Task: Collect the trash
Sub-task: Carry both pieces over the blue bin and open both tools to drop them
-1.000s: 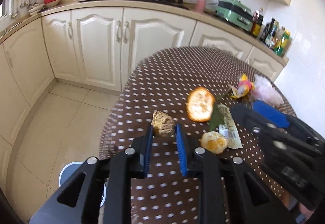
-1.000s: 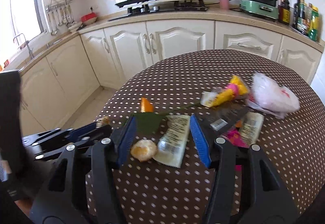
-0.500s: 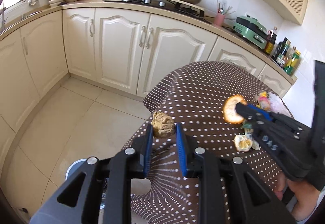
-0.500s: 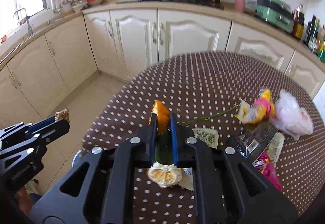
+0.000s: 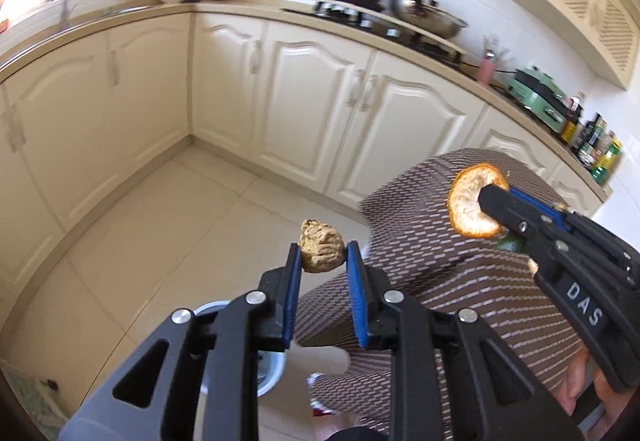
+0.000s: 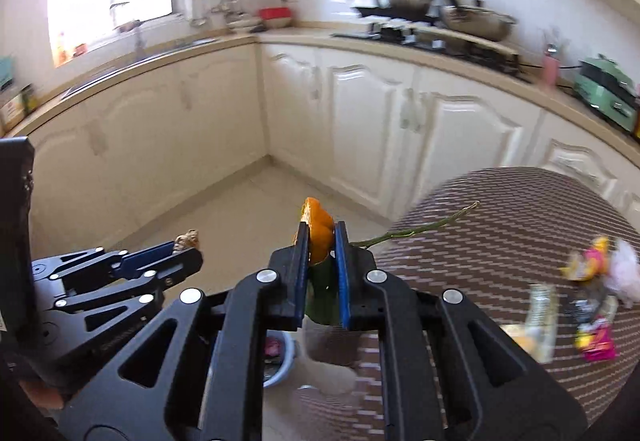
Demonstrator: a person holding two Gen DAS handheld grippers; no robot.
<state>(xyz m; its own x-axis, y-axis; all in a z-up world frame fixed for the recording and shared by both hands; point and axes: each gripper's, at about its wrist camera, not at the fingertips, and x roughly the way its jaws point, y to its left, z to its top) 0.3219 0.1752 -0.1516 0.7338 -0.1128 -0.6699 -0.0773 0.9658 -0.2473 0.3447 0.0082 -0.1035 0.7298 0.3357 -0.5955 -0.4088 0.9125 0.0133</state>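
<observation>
Blue pads of the left claw (image 5: pixel 320 261) are clamped on a tan crumbly lump (image 5: pixel 321 252), same grip as a sec ago. The right claw (image 6: pixel 321 241) has just been closing & now pinches an orange peel (image 6: pixel 317 231) w/ a green leaf (image 6: pixel 322 295) and its thin stem (image 6: pixel 416 229) trailing out to the right; a sec ago those jaws stood wide above the peel, which lay on the worktop (image 6: pixel 520 209). Since then both claws have swung off the brown dotted worktop and hang over the tiled floor (image 5: pixel 160 225), roughly above a pale blue bin (image 5: pixel 266 373) that peeks out below the fingers. Judgement: two pieces are picked and in transit, drop comes next, prob. both at once. Right wrist view alone shows what's left on the worktop: a pink wrapper (image 6: pixel 596 339), a yellow-pink wrapper (image 6: pixel 588 259), a clear packet (image 6: pixel 540 317), all blurred. Left wrist view alone shows the peel's pale inner face (image 5: pixel 472 207) and the right claw from the side.
</observation>
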